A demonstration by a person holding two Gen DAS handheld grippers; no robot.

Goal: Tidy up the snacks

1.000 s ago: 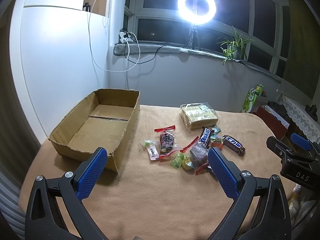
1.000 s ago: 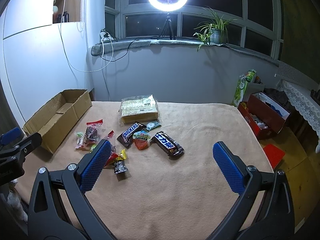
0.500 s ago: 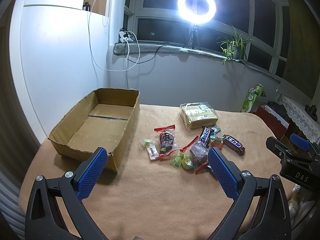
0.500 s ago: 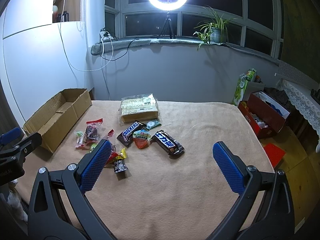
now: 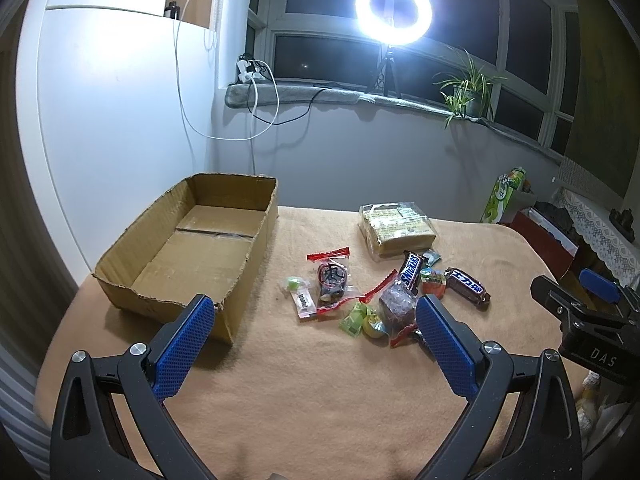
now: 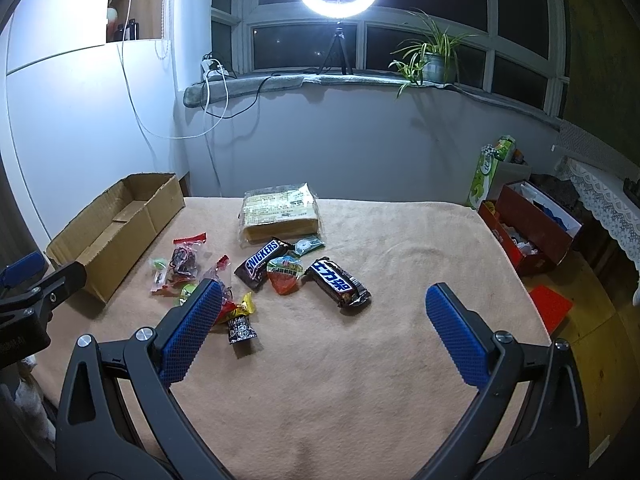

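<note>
An open cardboard box [image 5: 192,252] sits empty at the table's left; it also shows in the right wrist view [image 6: 116,228]. Snacks lie scattered mid-table: a clear pack of biscuits [image 5: 396,230] [image 6: 280,214], a Snickers bar [image 5: 412,274] [image 6: 262,264], a second dark bar [image 5: 466,286] [image 6: 338,282], a red-edged candy bag [image 5: 331,276] [image 6: 186,258] and several small sweets [image 5: 360,316]. My left gripper [image 5: 314,340] is open and empty, above the cloth just short of the sweets. My right gripper [image 6: 324,328] is open and empty, near the second bar.
The table wears a tan cloth [image 6: 360,380]. A white wall [image 5: 120,120] stands left of the box. Off the right edge stand a red box [image 6: 532,232] and a green carton [image 6: 490,172]. A ring light [image 5: 394,10] shines from the windowsill.
Both grippers stay open. The views have barely shifted; no snack has moved.
</note>
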